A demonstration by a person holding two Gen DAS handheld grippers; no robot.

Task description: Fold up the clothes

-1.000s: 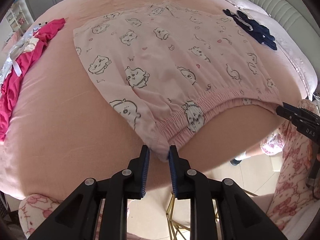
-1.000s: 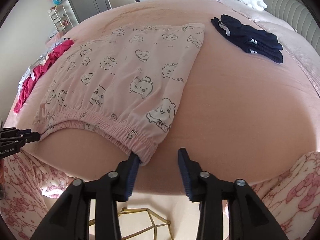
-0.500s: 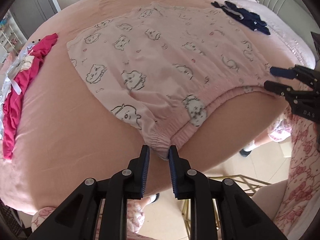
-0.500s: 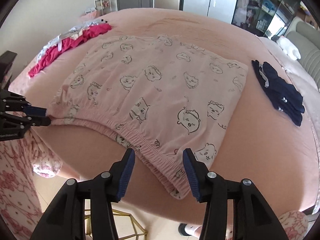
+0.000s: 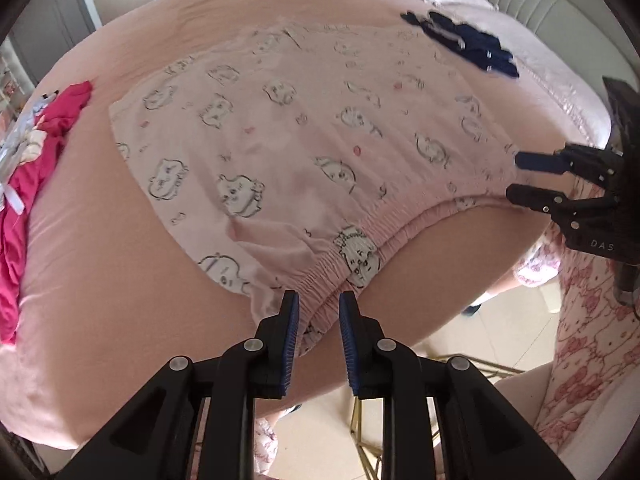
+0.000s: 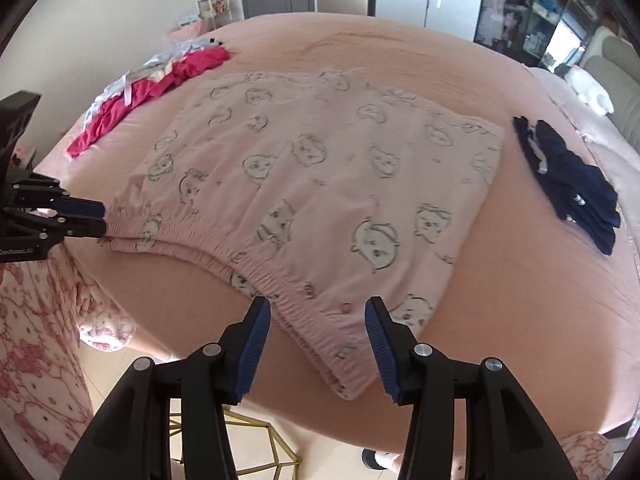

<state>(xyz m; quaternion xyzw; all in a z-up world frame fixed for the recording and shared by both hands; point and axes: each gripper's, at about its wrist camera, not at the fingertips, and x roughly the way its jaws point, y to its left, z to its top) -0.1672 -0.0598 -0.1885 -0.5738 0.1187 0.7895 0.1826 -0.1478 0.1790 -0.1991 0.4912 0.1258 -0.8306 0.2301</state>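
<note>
The pants (image 6: 320, 184) are soft, thin pink cloth, matt, with a bunched stretchy band along the near edge. The bed sheet (image 6: 520, 300) is smooth matt pink cloth. The red clothes (image 6: 160, 84) and the dark blue clothes (image 6: 572, 184) are soft cloth too. The left gripper (image 5: 319, 320) and the right gripper (image 6: 318, 328) are hard black plastic with a slight shine, small shiny metal pins, and blue ribbed pads (image 6: 252, 340). The floor (image 5: 500, 332) is glossy tile.
</note>
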